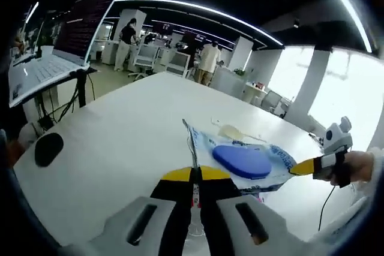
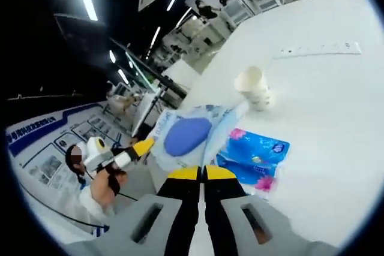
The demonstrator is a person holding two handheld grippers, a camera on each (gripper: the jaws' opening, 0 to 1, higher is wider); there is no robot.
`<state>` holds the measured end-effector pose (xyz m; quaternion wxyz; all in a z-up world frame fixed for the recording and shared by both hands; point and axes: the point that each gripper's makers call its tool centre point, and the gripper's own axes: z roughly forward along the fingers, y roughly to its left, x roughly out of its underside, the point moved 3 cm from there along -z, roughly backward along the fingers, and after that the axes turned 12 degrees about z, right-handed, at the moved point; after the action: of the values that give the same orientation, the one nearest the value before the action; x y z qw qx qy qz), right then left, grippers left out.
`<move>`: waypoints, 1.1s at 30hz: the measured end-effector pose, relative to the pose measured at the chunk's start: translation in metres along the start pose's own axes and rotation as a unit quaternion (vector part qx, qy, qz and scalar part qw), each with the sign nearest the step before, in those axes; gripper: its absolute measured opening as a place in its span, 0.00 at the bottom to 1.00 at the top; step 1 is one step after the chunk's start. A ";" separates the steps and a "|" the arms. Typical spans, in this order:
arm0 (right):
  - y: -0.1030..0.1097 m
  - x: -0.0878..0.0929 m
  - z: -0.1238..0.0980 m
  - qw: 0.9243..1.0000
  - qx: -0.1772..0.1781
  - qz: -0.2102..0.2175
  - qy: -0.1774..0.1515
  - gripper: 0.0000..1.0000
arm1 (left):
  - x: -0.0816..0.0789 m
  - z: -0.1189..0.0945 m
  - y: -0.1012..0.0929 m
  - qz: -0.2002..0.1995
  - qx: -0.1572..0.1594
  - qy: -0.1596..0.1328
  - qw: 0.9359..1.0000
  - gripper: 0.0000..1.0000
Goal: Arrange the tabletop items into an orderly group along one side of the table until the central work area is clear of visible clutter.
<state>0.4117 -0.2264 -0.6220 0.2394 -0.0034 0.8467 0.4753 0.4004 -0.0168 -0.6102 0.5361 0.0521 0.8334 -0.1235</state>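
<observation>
White laminate covers the long desk [image 1: 132, 124], which runs back into an open-plan office with strip lights on a dark ceiling, white columns, bright windows on one side and people standing among office chairs in the distance. An open laptop [image 1: 66, 40] sits on a stand beside the desk, and a black oval mouse [image 1: 48, 148] lies near the desk's edge. In the left gripper view the left tool [image 1: 195, 179] has its yellow-tipped jaws closed together on the edge of one pale blue wet-wipe pack [image 1: 246, 163], a soft plastic pouch with a darker blue oval lid on its face and printed blue lettering along its side; the pack is stretched between both tools, just above the desk near its middle. The other tool [image 1: 309, 166] enters from the right in a person's hand and meets the pack's far end. In the right gripper view the right tool [image 2: 203, 175] has its jaws pressed shut on the same pack [image 2: 189, 133], seen with its oval lid facing the camera, and the opposite tool [image 2: 141, 148] reaches it from the left. Counted on the desk in this view: one pale paper cup [image 2: 255, 88], standing tilted in the frame, and one flat bright blue tissue packet [image 2: 255, 160] with pink flower print, lying just beside the held pack.
</observation>
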 end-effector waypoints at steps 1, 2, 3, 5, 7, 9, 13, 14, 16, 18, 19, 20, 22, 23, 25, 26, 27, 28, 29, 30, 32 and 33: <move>-0.003 -0.002 -0.004 1.000 0.002 0.001 -0.005 0.00 | -0.001 0.003 -0.003 0.005 0.004 0.002 1.000 0.00; -0.004 -0.003 -0.007 1.000 0.004 0.002 -0.008 0.00 | -0.002 0.006 -0.007 0.009 0.009 0.003 1.000 0.00; -0.007 -0.005 -0.012 1.000 0.007 0.004 -0.014 0.00 | -0.003 0.009 -0.011 0.011 0.014 0.003 1.000 0.00; -0.011 -0.007 -0.017 1.000 0.012 0.004 -0.022 0.00 | -0.006 0.015 -0.018 0.017 0.024 0.003 1.000 0.00; -0.015 -0.010 -0.024 0.999 0.017 0.005 -0.030 0.00 | -0.009 0.021 -0.026 0.023 0.034 0.003 0.999 0.00; -0.020 -0.012 -0.031 0.999 0.023 0.006 -0.039 0.00 | -0.011 0.027 -0.034 0.032 0.046 0.005 0.998 0.00; -0.029 -0.017 -0.043 0.998 0.036 0.006 -0.052 0.00 | -0.014 0.037 -0.048 0.044 0.067 0.009 0.997 0.00; -0.033 -0.018 -0.047 0.998 0.040 0.008 -0.056 0.00 | -0.014 0.040 -0.052 0.048 0.073 0.012 0.996 0.00; -0.038 -0.021 -0.054 0.997 0.045 0.013 -0.066 0.00 | -0.015 0.045 -0.059 0.051 0.081 0.015 0.995 0.00; -0.042 -0.024 -0.059 0.996 0.051 0.012 -0.072 0.00 | -0.016 0.049 -0.066 0.059 0.091 0.017 0.994 0.00; -0.045 -0.026 -0.062 0.996 0.056 0.010 -0.076 0.00 | -0.016 0.052 -0.069 0.061 0.095 0.018 0.993 0.00; -0.048 -0.028 -0.064 0.995 0.060 0.009 -0.079 0.00 | -0.017 0.055 -0.074 0.066 0.101 0.021 0.992 0.00; -0.053 -0.032 -0.070 0.994 0.067 0.008 -0.086 0.00 | -0.018 0.061 -0.081 0.073 0.111 0.026 0.991 0.00; -0.056 -0.034 -0.073 0.993 0.071 0.009 -0.091 0.00 | -0.018 0.064 -0.084 0.076 0.115 0.029 0.990 0.00; -0.059 -0.037 -0.077 0.992 0.076 0.008 -0.096 0.00 | -0.019 0.071 -0.089 0.085 0.125 0.034 0.988 0.00; -0.061 -0.038 -0.079 0.992 0.080 0.008 -0.099 0.00 | -0.020 0.073 -0.092 0.089 0.129 0.035 0.987 0.00; -0.063 -0.040 -0.082 0.991 0.084 0.009 -0.103 0.00 | -0.021 0.077 -0.094 0.094 0.134 0.036 0.986 0.00; -0.066 -0.041 -0.084 0.991 0.086 0.010 -0.106 0.00 | -0.022 0.079 -0.097 0.096 0.138 0.036 0.985 0.00; -0.068 -0.043 -0.087 0.990 0.088 0.011 -0.111 0.00 | -0.022 0.083 -0.099 0.101 0.143 0.038 0.984 0.00; -0.070 -0.044 -0.089 0.989 0.090 0.011 -0.114 0.00 | -0.022 0.085 -0.102 0.105 0.146 0.040 0.983 0.00; -0.074 -0.046 -0.093 0.988 0.096 0.009 -0.121 0.00 | -0.022 0.091 -0.107 0.113 0.154 0.044 0.980 0.00; -0.076 -0.048 -0.095 0.987 0.099 0.008 -0.126 0.00 | -0.022 0.093 -0.111 0.117 0.158 0.047 0.979 0.00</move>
<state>0.4335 -0.3558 -0.6224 0.3389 0.0871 0.8528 0.3876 0.4678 -0.1470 -0.6103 0.4919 0.2392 0.8158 -0.1876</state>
